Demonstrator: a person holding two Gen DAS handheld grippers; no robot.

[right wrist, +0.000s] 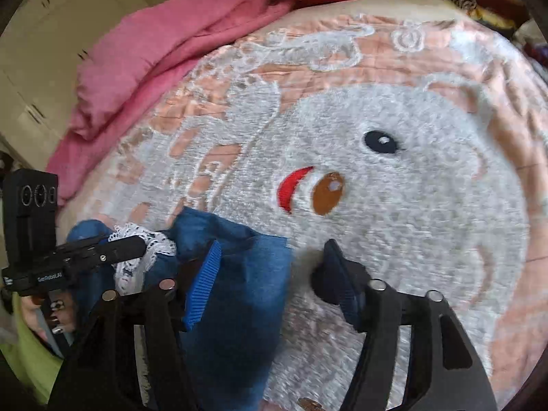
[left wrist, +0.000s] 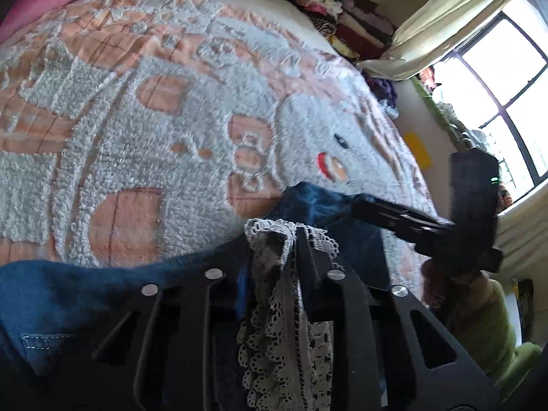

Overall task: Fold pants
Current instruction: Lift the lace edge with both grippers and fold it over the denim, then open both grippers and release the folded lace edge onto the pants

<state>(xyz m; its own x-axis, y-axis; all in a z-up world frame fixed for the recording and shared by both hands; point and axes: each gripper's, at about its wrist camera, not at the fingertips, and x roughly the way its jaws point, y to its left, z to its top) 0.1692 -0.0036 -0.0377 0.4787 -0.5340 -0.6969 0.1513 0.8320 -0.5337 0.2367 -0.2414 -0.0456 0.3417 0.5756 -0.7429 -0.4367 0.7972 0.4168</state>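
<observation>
Left claw (left wrist: 274, 236) is closed on the lace-trimmed hem (left wrist: 274, 308) of the blue pants (left wrist: 51, 291). Right claw (right wrist: 270, 267) stands wide apart, gripping nothing. The pants lie bunched at the near edge of the bed (right wrist: 411, 205); judged from this, folding has barely begun.

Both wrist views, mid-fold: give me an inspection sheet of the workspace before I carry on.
Surface: bed blanket, pink and white with a cartoon face.
Job's things: blue pants with lace trim, bunched at the near edge, not yet flat.
Clutter: pink cover and piled clothes at the far side.
Grippers: left gripper shut on the lace trim; right gripper jaws open, one finger against the pants.
Cables: nothing seen.
Surroundings: window with curtain; cabinets.
</observation>
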